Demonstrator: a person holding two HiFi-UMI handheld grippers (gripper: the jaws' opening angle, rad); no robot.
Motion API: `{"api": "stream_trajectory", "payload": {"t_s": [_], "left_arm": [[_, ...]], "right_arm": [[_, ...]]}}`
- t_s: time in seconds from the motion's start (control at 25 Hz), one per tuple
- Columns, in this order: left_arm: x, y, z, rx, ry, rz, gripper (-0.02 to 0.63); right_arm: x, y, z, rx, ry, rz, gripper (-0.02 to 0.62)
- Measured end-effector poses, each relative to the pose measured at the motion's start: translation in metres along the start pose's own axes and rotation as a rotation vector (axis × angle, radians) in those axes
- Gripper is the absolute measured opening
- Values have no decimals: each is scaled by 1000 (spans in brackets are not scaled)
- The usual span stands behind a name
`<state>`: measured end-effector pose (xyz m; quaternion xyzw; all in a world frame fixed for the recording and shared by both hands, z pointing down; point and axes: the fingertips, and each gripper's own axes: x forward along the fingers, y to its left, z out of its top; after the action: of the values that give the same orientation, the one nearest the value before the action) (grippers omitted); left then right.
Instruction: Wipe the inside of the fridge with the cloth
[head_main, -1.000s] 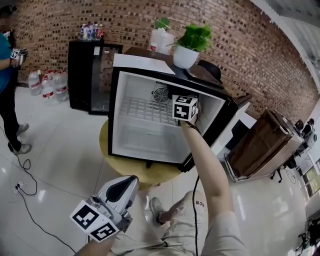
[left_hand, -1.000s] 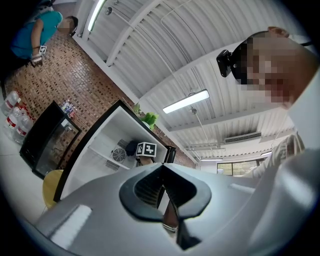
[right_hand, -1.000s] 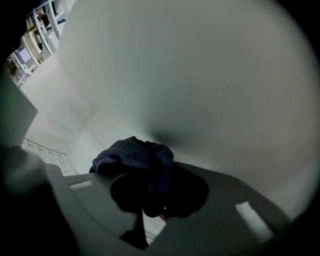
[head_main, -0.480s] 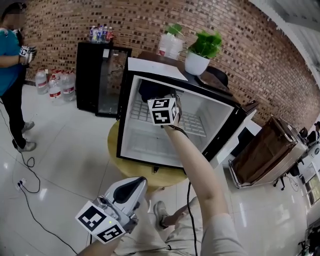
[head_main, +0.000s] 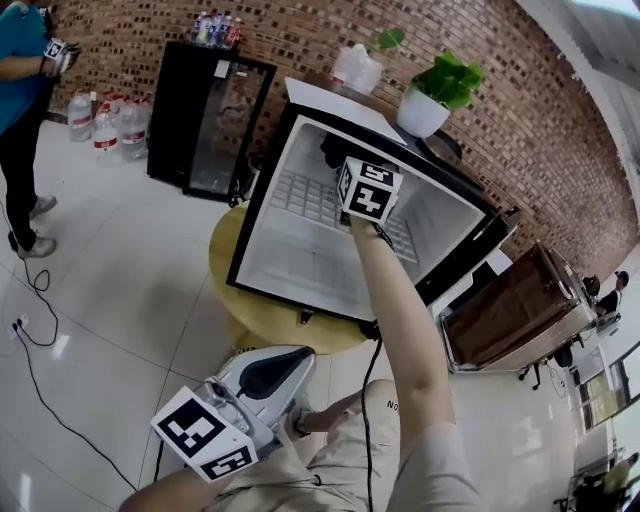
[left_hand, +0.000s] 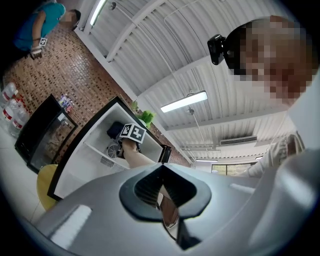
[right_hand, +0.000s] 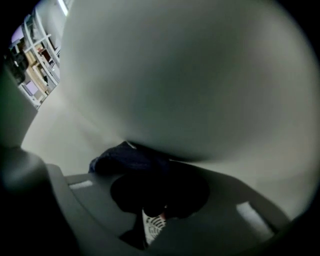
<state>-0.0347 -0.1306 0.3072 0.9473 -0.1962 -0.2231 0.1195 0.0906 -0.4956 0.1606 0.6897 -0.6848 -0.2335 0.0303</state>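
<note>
Right gripper (right_hand: 152, 197) is clamping the dark cloth (right_hand: 127, 159) and pressing it against the upper back wall inside the fridge (head_main: 290, 255). Wiping well is, I judge, calling for flat pressure and overlapping strokes into the corners.

A red brick wall (head_main: 150, 40) backs the room above a glossy pale floor (head_main: 120, 270) crossed by a black cable (head_main: 58, 418). A black glass-door cabinet (head_main: 205, 115) stands against the wall, with water bottles (head_main: 105, 125) on the floor beside it. A lit tube light (left_hand: 185, 101) hangs under the white ribbed ceiling (left_hand: 150, 60)
</note>
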Motion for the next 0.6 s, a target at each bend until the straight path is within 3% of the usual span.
{"api": "stream_trajectory", "payload": {"t_s": [0.2, 0.44, 0.6], "left_arm": [[10, -10, -13, -22, 23, -23, 2], [16, -14, -20, -16, 35, -38, 2], [18, -11, -17, -13, 34, -37, 2]], "right_arm": [[-37, -59, -15, -161, -14, -134, 44], [-60, -144, -37, -75, 69, -297, 44], [-64, -145, -39, -66, 67, -300, 43]]}}
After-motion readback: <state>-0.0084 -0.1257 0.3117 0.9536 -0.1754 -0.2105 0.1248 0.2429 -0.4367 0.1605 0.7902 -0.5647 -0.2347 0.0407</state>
